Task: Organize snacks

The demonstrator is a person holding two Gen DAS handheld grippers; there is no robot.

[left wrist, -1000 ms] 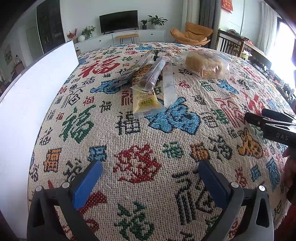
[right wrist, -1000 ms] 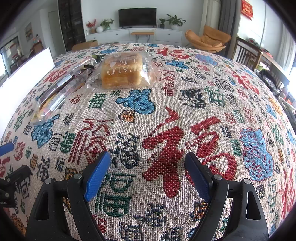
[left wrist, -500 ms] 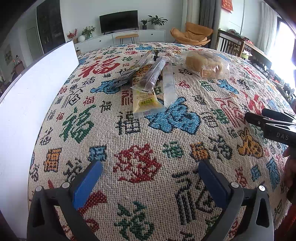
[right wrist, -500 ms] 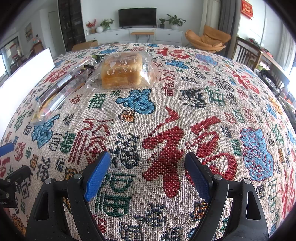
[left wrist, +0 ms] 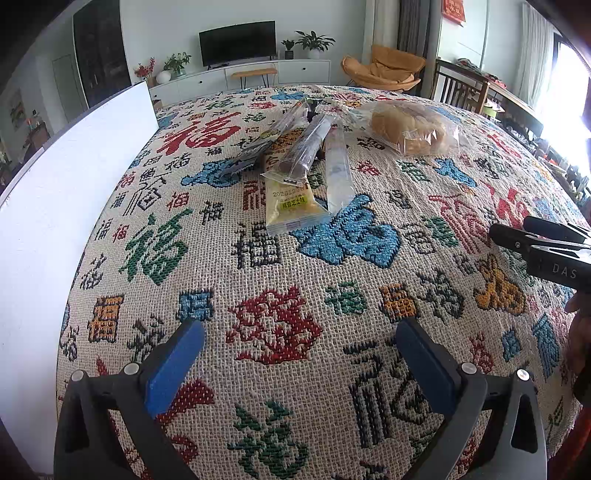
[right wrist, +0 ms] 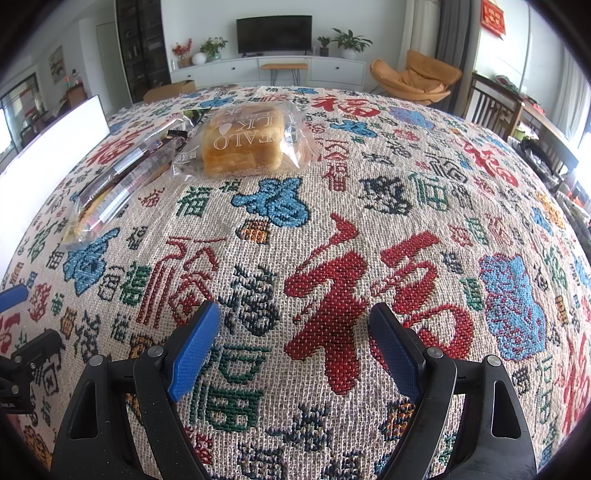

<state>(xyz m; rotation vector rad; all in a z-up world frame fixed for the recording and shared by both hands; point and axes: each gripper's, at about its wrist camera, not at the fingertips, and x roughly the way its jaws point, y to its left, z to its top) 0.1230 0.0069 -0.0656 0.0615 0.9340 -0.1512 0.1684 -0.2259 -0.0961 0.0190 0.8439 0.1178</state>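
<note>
yellow snack packet [left wrist: 291,206] half-covered (print illegible), white board [left wrist: 55,206] cropped

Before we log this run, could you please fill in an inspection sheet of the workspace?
Surface: woven tablecloth with coloured Chinese characters.
Job's things: bagged bread loaf; overlapping pile of slim snack packets, a yellow packet nearest.
Clutter: white board along the left edge.
Grippers: left tongs and right tongs open, empty, short of the snacks.
Cables: nothing seen.
Surroundings: television, orange chair, potted plants.

White walls; black TV [right wrist: 274,34] above low white cabinet [right wrist: 266,70], potted plants [right wrist: 347,38] on top; orange lounge chair [right wrist: 415,79] right; bright daylight from right-side window [left wrist: 567,107]
</note>
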